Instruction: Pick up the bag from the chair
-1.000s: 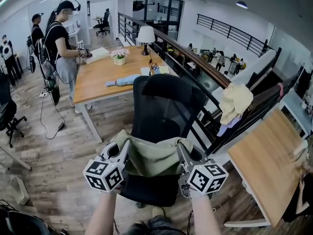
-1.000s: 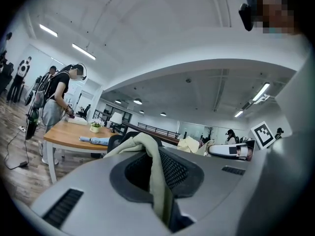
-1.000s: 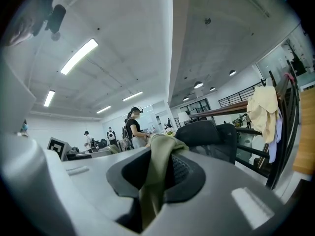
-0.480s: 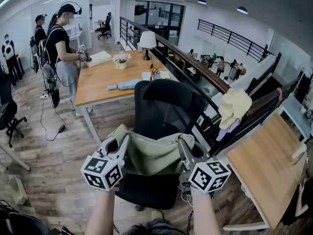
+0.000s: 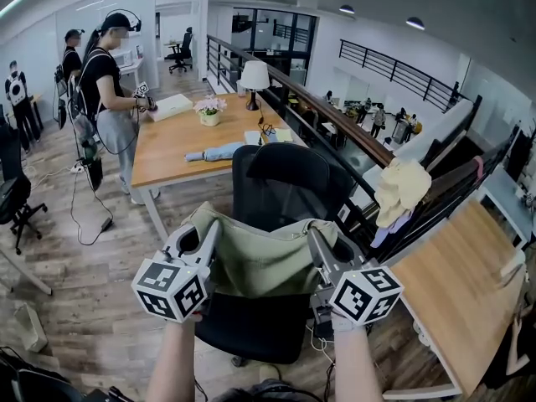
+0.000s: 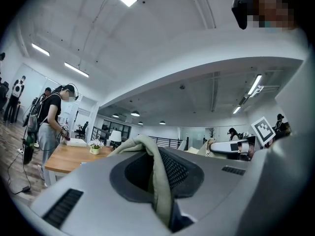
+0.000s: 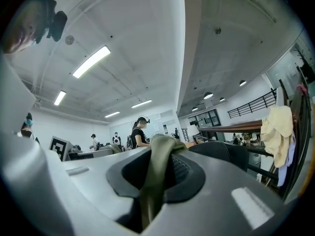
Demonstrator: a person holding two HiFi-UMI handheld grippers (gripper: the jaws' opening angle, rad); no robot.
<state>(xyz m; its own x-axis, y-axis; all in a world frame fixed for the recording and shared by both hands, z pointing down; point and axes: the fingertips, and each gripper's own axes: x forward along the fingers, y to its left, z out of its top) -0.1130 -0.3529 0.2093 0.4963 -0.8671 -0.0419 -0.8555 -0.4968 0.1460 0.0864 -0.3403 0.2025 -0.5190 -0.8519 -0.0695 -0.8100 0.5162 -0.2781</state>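
Note:
An olive-green cloth bag [image 5: 261, 258] hangs stretched between my two grippers, above the seat of a black mesh office chair [image 5: 285, 182]. My left gripper [image 5: 209, 229] is shut on the bag's left top edge. In the left gripper view the bag's fabric [image 6: 156, 181] is pinched between the jaws. My right gripper [image 5: 312, 234] is shut on the bag's right top edge, and in the right gripper view the bag's cloth [image 7: 156, 176] runs up out of the closed jaws. The bag's bottom is clear of the seat [image 5: 247, 329].
A wooden table [image 5: 180, 141] with a lamp [image 5: 254, 78], a flower pot [image 5: 210, 111] and a folded umbrella stands behind the chair. A person [image 5: 105, 82] stands at its left end. Another wooden desk [image 5: 456, 283] is at the right. A railing [image 5: 335, 115] carries a yellowish garment [image 5: 400, 187].
Both grippers have risen a little with the bag, so it hangs higher over the chair seat. The view has shifted slightly.

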